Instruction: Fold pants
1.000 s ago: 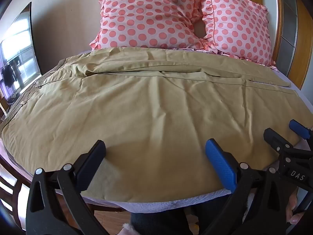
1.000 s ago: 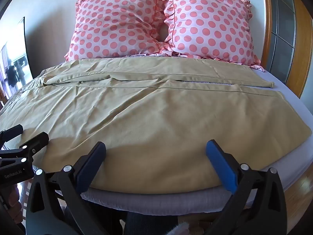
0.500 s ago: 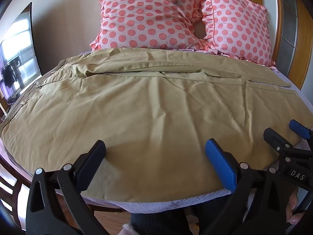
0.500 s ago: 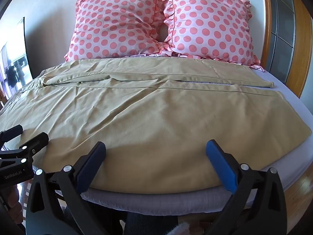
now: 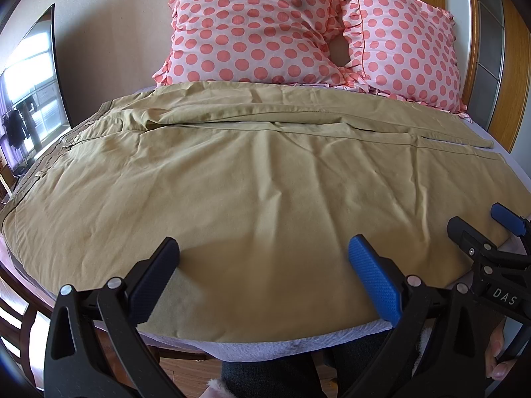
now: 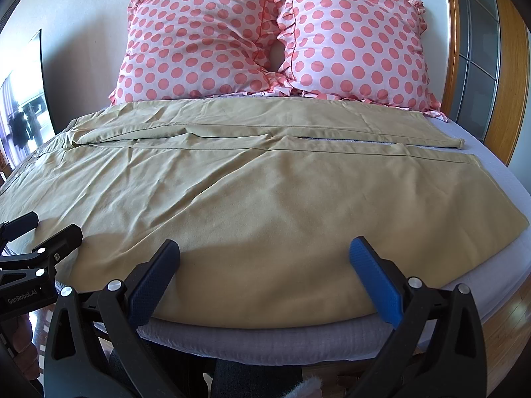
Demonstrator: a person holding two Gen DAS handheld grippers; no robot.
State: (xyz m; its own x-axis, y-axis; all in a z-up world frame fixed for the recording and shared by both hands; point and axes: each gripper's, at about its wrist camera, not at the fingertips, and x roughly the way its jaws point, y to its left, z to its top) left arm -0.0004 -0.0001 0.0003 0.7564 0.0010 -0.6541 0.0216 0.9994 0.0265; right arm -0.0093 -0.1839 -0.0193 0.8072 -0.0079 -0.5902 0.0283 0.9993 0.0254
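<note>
Pants (image 5: 252, 179): khaki, spread flat across bed (image 6: 481, 152) for folding. Left hand-held gripper (image 5: 262, 262), right hand-held gripper (image 6: 264, 262): jaws wide, empty, poised at near edge.

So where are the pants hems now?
In the right wrist view, the hems lie at the right side of the bed, below the right pillow.

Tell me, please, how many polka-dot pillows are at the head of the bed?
2. The left pillow and the right pillow stand side by side against the wall, touching each other, behind the khaki pants. No others are visible.
</note>
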